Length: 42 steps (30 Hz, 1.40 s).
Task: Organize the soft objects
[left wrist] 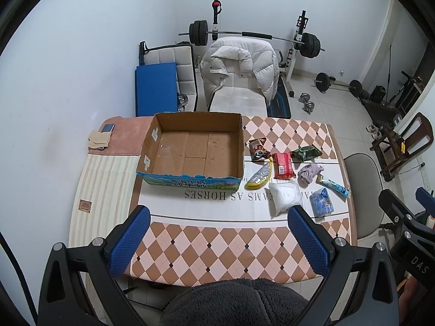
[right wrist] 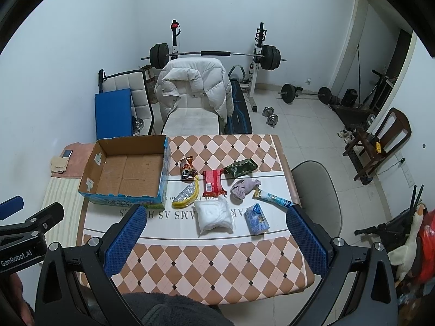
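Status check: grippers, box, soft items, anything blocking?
Left gripper and right gripper open, empty, above near table edge. Cardboard box empty. White pillow pack, grey cloth and snack packs lie right of it. Path unobstructed.

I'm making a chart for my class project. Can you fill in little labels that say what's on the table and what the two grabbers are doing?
box: open cardboard box, nothing inside
soft things: white pillow pack, purple cloth, banana-shaped pouch, all on the table to the right of the box
packets: red packet, dark green packet, blue tissue pack
left gripper: open, holding nothing
right gripper: open, holding nothing
put away so far: nothing
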Each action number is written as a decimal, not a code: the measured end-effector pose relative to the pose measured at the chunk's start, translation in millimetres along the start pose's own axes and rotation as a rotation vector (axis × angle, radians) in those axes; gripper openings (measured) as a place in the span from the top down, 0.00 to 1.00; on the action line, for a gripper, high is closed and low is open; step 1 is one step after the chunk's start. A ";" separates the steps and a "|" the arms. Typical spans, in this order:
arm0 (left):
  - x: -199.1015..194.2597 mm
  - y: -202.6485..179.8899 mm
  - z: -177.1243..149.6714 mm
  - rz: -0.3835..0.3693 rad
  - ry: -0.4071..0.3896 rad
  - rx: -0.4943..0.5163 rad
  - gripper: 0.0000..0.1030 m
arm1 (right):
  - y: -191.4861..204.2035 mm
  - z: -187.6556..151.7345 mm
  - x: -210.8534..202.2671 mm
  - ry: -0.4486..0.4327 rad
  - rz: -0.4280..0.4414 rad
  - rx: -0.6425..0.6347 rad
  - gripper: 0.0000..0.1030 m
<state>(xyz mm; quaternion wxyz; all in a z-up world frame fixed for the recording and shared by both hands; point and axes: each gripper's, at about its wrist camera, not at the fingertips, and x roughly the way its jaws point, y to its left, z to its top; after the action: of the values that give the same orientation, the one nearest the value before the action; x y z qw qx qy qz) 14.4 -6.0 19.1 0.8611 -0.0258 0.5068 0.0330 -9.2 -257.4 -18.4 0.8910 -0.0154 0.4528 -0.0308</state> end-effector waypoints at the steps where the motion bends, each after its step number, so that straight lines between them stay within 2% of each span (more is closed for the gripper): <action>1: 0.9 -0.6 0.5 -0.003 -0.003 0.005 0.00 | -3.0 -0.1 2.0 0.011 0.011 0.009 0.00; 5: 15.3 -13.6 9.2 0.003 -0.040 0.085 0.00 | -27.3 3.4 28.6 0.073 0.025 0.061 0.00; 9: 59.6 -46.8 19.5 0.064 -0.055 0.259 0.00 | -65.5 -0.7 82.7 0.191 0.017 0.130 0.00; 13: 129.4 -90.4 20.5 0.067 0.003 0.493 0.00 | -108.5 -17.2 157.5 0.306 0.019 0.196 0.00; 14: 146.8 -100.7 19.9 0.066 0.036 0.539 0.00 | -118.6 -22.5 177.8 0.333 0.011 0.208 0.00; 15: 173.1 -111.1 20.0 0.046 0.111 0.569 0.00 | -127.2 -27.1 195.2 0.354 -0.003 0.214 0.00; 18: 225.9 -130.8 26.4 -0.041 0.292 0.523 0.00 | -146.6 -42.1 251.0 0.419 -0.010 0.218 0.00; 19: 249.2 -136.5 29.1 -0.073 0.374 0.478 0.00 | -151.9 -47.5 268.4 0.437 -0.008 0.220 0.00; 22: 305.7 -155.4 34.4 -0.169 0.545 0.326 0.01 | -163.7 -60.9 317.9 0.484 -0.005 0.219 0.00; 27: 388.8 -188.5 26.6 -0.232 0.749 0.123 0.01 | -175.0 -75.3 382.5 0.569 0.029 0.215 0.07; 30: 418.9 -201.1 16.6 -0.196 0.812 0.078 0.01 | -179.7 -77.0 403.2 0.603 0.040 0.202 0.13; 32: 439.4 -208.3 8.8 -0.151 0.838 0.064 0.01 | -182.5 -75.9 414.7 0.617 0.038 0.191 0.14; 36: 472.4 -223.7 -14.5 -0.055 0.883 0.104 0.01 | -184.2 -71.2 426.0 0.620 0.057 0.174 0.14; 38: 477.5 -226.5 -22.6 -0.051 0.895 0.116 0.00 | -180.8 -72.5 433.1 0.633 0.086 0.152 0.14; 40: 482.7 -232.9 -30.7 -0.053 0.901 0.125 0.00 | -179.3 -74.5 441.6 0.657 0.095 0.134 0.26; 41: 483.2 -236.1 -33.4 -0.049 0.894 0.138 0.00 | -180.9 -77.0 447.9 0.681 0.098 0.130 0.42; 42: 483.7 -240.9 -36.4 -0.042 0.882 0.160 0.00 | -183.9 -79.0 452.6 0.700 0.094 0.133 0.53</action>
<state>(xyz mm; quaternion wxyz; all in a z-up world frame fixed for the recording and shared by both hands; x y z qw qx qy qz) 236.8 -234.1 -418.9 0.5623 0.0190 0.8258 -0.0378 185.7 -472.0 -419.5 0.6816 0.0751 0.7276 -0.0226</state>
